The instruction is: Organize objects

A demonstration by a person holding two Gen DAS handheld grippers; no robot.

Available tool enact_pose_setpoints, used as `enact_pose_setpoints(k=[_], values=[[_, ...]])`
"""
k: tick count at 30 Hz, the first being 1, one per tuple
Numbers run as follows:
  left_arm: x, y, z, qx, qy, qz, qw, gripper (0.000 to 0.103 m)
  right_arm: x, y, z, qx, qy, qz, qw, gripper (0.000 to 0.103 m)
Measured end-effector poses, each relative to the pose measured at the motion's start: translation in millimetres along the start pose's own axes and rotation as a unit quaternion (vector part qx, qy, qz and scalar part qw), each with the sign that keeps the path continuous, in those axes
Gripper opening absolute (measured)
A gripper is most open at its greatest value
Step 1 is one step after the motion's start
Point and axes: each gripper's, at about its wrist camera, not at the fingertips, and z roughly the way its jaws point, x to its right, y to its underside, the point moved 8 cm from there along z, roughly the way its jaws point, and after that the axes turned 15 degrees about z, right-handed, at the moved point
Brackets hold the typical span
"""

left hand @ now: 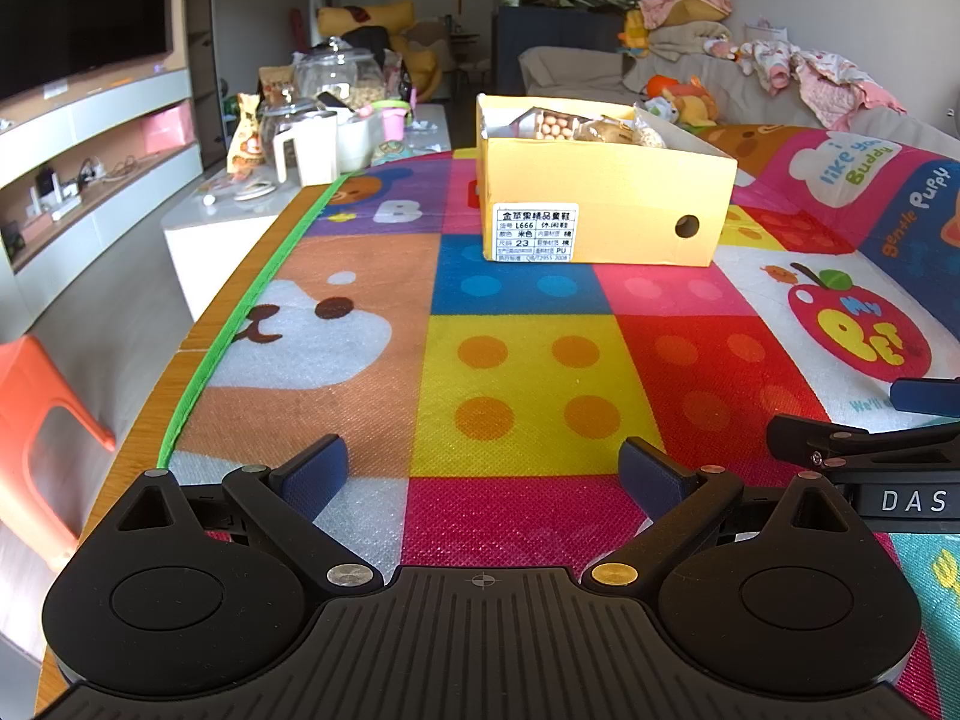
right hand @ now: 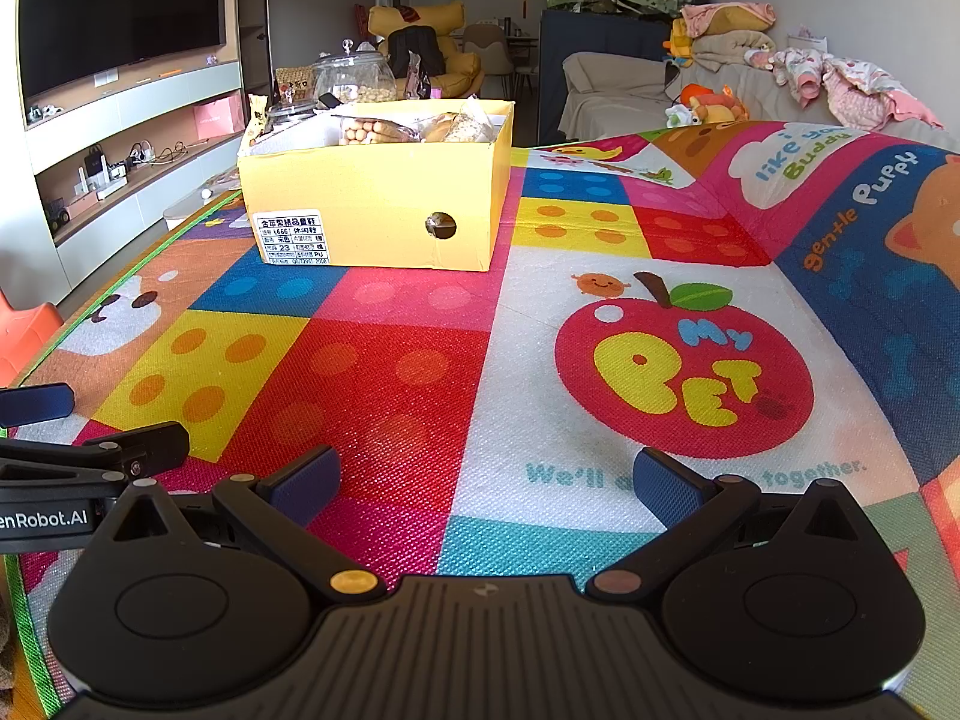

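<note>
Two claws: both low over the mat, side by side, each spread wide with nothing between its pads.
Left claw point(left hand: 483, 471): black linkage arms, ribbed black housing, blue rubbery pads point(left hand: 315, 474) with a fine grain; it hangs above a yellow square with orange dots.
Right claw point(right hand: 486, 480): same build, blue pads point(right hand: 669, 489) parted wide; it sits over the seam between red squares and the white panel with the apple print.
Neighbouring view: each camera catches the other claw's black arm and one blue pad at its frame edge, just beside its own.
Play mat point(left hand: 522, 372): woven, dimpled surface, bright blocks, bear faces and lettering; it covers the worktop and rises in a fold on the right.
Worktop edge point(left hand: 150, 396): wood-grain strip outside the mat's green binding, running along the left side.
Yellow cardboard shoebox point(left hand: 606, 204): rectangular, open-topped, white printed label and a round hole on the near face; it stands on the far part of the mat, well apart from both claws.
Snack packets point(right hand: 375, 129): clear wrappers with small round biscuits and other bags, lying inside the shoebox.
Open room: a bare stretch of mat lies between the claws and the box.
Glass jar point(left hand: 339, 75): rounded, lidded, on a white side table beyond the worktop's left far corner.
</note>
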Motion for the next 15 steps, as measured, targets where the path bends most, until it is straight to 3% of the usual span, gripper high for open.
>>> enact_pose_setpoints(k=[15], values=[[-0.7,0.0,0.1,0.000,0.000,0.000,1.0000,0.100,0.2,0.0,0.0,0.000,0.000,0.000,1.000,0.103]])
